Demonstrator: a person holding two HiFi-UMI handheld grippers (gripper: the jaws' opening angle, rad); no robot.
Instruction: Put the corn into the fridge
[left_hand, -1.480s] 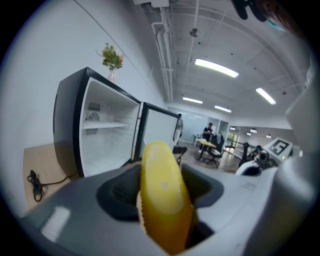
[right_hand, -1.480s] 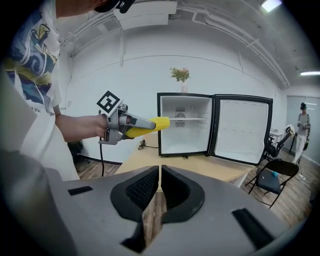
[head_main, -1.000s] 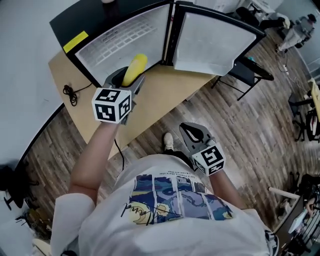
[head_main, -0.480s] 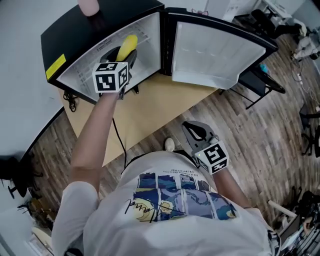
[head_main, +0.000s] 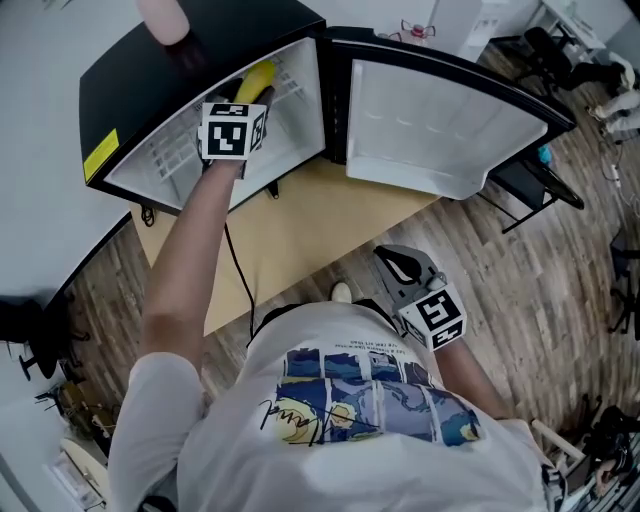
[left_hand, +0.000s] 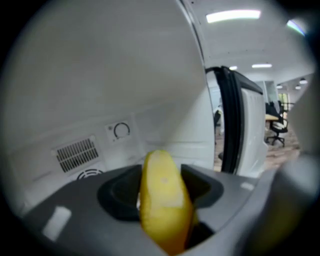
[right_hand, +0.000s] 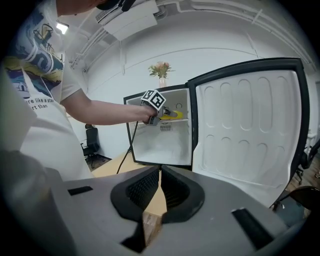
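Note:
The yellow corn (left_hand: 162, 200) is clamped between the jaws of my left gripper (left_hand: 161, 186). In the head view the left gripper (head_main: 250, 95) reaches into the upper part of the open black mini fridge (head_main: 150, 85), and the corn (head_main: 256, 78) pokes out past its marker cube. The fridge's white back wall with a vent and a dial fills the left gripper view. In the right gripper view the corn (right_hand: 172, 115) hangs near the top shelf. My right gripper (head_main: 398, 268) stays low beside the person's body, shut and with nothing in it (right_hand: 160, 177).
The fridge door (head_main: 430, 120) stands wide open to the right. The fridge sits on a wooden table (head_main: 290, 230), with a black cable (head_main: 232, 270) trailing off it. A pink vase (head_main: 165, 15) of flowers stands on the fridge top. Office chairs (head_main: 520, 180) stand beyond the door.
My left gripper has carried the corn from in front of the fridge opening up into the fridge's upper part. The right gripper has shifted a little and stays shut.

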